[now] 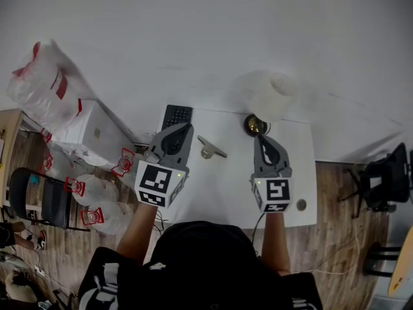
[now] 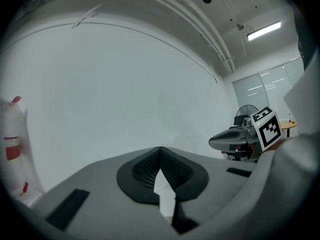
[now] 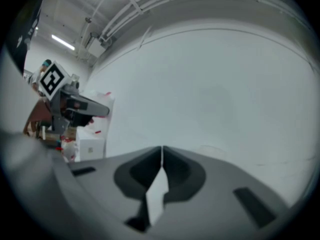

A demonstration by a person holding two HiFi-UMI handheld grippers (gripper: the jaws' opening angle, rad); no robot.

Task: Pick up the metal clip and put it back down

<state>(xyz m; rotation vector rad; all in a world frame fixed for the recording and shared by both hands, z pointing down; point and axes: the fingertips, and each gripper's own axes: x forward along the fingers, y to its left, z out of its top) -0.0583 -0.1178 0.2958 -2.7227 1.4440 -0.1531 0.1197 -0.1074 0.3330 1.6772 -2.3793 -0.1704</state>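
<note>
The metal clip [image 1: 211, 148] lies flat on the white table [image 1: 226, 186], between my two grippers. To its left hovers my left gripper [image 1: 181, 128], jaws shut and empty. Right of the clip, my right gripper [image 1: 264, 137] is held up, also shut with nothing in it. Both gripper views face the white wall, so neither shows the clip. In the left gripper view the jaws [image 2: 160, 150] meet at a closed seam, and the right gripper [image 2: 239, 137] shows at the side. The right gripper view shows its jaws [image 3: 161, 149] pressed together.
A black keypad [image 1: 177, 115] lies at the table's far left corner. A lamp with a brass base [image 1: 254, 126] and white shade [image 1: 273, 95] stands at the far edge. A coin [image 1: 301, 205] sits near the right edge. A white box [image 1: 90, 133] and plastic bags [image 1: 39, 86] are left of the table.
</note>
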